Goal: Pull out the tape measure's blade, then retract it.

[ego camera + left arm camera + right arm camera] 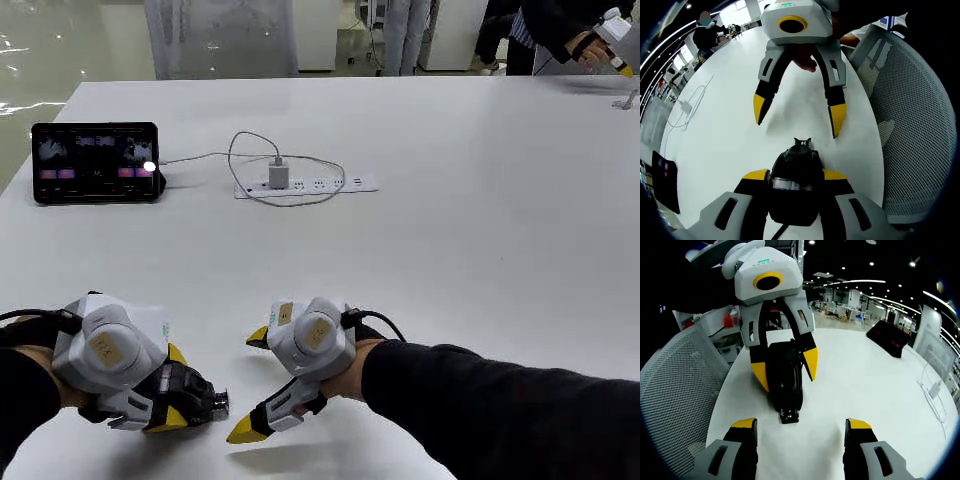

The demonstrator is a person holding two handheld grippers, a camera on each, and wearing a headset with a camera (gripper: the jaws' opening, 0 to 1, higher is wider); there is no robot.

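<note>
Black tape measure (795,192) is clamped in the left claw (795,175), low over the white surface (450,220), with its blade hook (789,415) pointing straight at the right claw (801,425). That right claw stands wide open and empty just short of the hook, so the pull should run along the line between the claws. No writing on the case is legible.

My head camera looks forward and down over the white worktop (450,220), with both claws close beneath it at the near edge. The camera on my left claw (795,176) looks low along its jaws, straight at my right claw (798,114) close ahead; the right one faces back the opposite way. All three share the tape measure (784,375), the worktop between the claws, and the far tablet (95,160)
</note>
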